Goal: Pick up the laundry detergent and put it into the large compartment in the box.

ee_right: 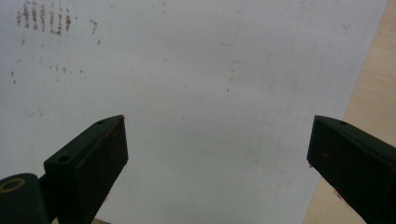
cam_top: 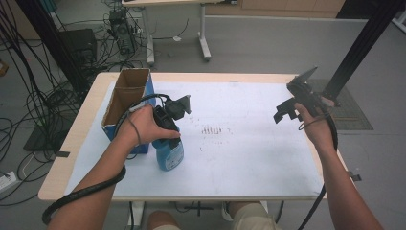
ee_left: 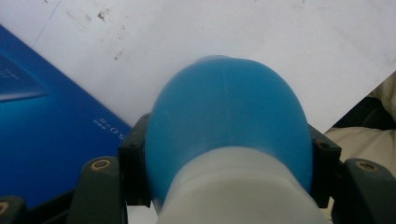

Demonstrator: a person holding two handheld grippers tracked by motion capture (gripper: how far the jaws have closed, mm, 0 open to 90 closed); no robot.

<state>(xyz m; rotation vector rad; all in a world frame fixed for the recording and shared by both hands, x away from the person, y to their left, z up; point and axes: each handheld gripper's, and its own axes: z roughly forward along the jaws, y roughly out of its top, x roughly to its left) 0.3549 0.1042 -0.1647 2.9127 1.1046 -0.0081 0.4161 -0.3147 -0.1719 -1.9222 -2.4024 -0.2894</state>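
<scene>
White sheeting covers your table. Nearest you, your left gripper pinches the blue bottle standing beside the open box: grasp done, move pending. Farther right, your right gripper hangs spread, empty.

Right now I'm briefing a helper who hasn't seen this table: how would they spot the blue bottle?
Start at the white sheet covering the table, then go to the open blue carton at its left edge. Just right of it stands the blue bottle, clamped in the left gripper; it is rounded and translucent, unlike the boxy carton.
</scene>
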